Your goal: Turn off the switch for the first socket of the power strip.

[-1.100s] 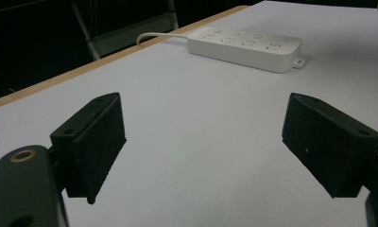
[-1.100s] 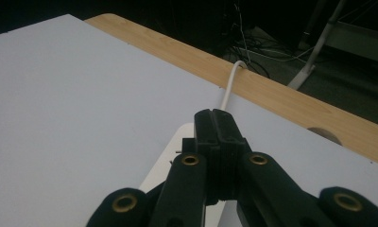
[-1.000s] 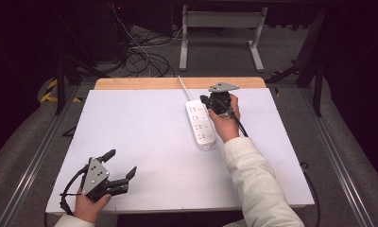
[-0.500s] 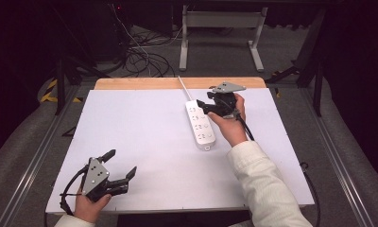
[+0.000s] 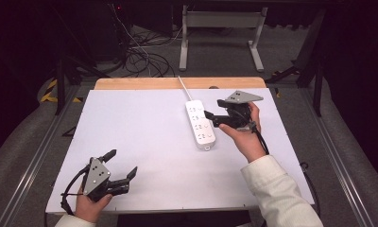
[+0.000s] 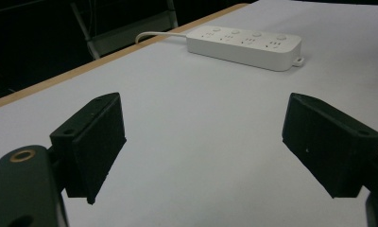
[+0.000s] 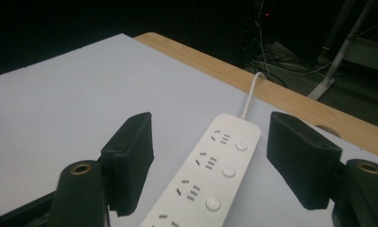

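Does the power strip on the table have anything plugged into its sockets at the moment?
No, the right claw's view shows the power strip with its sockets all bare, only its own white cord leaving the far end.

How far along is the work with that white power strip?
The right gripper has just been opening and holds nothing, its jaws apart above the power strip, which lies flat on the white table. The left gripper waits open near the front edge. What remains I cannot tell.
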Available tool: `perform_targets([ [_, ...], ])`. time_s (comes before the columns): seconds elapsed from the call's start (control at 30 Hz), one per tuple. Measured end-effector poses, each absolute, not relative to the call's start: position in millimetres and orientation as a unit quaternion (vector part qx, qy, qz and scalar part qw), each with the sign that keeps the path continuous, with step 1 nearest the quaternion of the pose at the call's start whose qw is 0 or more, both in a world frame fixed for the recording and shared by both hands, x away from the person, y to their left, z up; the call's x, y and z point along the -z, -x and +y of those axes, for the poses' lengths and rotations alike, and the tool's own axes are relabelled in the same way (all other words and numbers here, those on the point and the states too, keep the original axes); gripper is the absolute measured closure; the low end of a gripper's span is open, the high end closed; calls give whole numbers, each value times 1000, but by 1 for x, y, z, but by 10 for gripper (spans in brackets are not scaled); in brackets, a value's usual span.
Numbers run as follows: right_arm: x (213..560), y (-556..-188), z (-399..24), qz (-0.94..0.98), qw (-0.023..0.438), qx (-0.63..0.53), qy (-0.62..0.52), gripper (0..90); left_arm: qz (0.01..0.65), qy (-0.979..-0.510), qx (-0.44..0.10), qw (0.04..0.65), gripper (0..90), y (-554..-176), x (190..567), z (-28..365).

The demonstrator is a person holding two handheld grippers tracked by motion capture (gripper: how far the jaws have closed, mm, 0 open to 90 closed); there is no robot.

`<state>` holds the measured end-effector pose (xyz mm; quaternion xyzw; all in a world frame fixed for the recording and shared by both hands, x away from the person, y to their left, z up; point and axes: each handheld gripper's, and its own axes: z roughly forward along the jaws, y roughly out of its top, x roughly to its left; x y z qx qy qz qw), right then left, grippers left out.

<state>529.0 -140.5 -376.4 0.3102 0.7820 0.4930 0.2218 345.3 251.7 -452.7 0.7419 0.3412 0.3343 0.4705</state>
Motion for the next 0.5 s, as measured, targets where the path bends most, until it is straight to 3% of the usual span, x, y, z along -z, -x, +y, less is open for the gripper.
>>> perform_targets([
  [0.5,389,-475,-177,788,196,-507,-290,286,342,-742,-334,471,143,-344,452,251],
])
